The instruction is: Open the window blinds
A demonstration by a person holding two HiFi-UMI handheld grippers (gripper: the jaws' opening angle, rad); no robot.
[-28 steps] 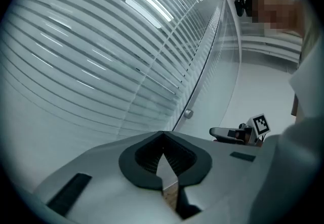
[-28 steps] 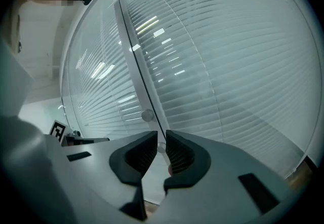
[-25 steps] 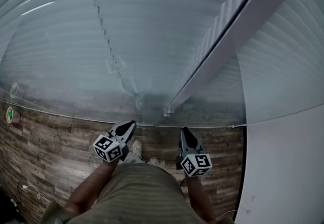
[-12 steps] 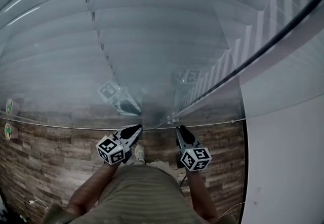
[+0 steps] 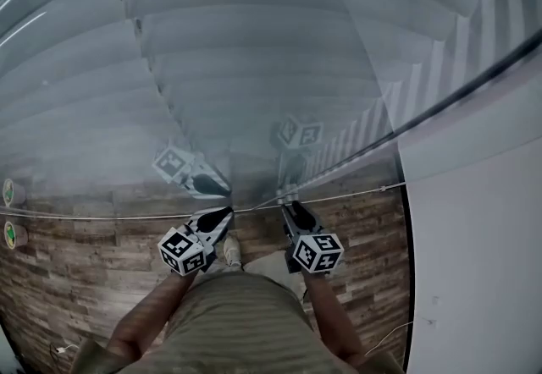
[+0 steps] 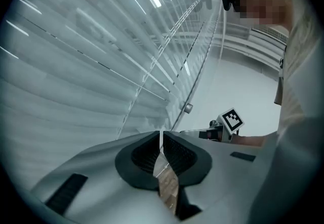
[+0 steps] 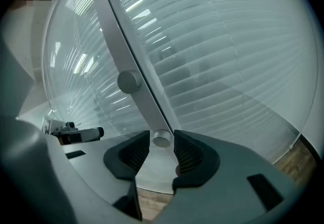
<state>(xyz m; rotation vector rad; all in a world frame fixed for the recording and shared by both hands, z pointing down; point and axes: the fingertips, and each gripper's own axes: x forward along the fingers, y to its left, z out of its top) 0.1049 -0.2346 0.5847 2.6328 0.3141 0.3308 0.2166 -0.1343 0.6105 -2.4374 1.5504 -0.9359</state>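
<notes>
1. Head view is showing two green round stickers [image 5: 8,233] on the glass [image 5: 102,169], print too small to read.
2. Blinds [image 5: 254,68] are hanging behind that glass, slats running side to side.
3. Left gripper [image 5: 222,216] is holding its jaws together, empty.
4. Right gripper [image 5: 292,210] has just been opening its jaws, and a round knob [image 7: 162,138] is sitting between them, unclamped.

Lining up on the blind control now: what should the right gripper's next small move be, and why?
Probably close the right gripper on the lower round knob of the slanted rail. Its jaws have just been opening and stand apart, with the knob in the gap at their tips, untouched.
</notes>
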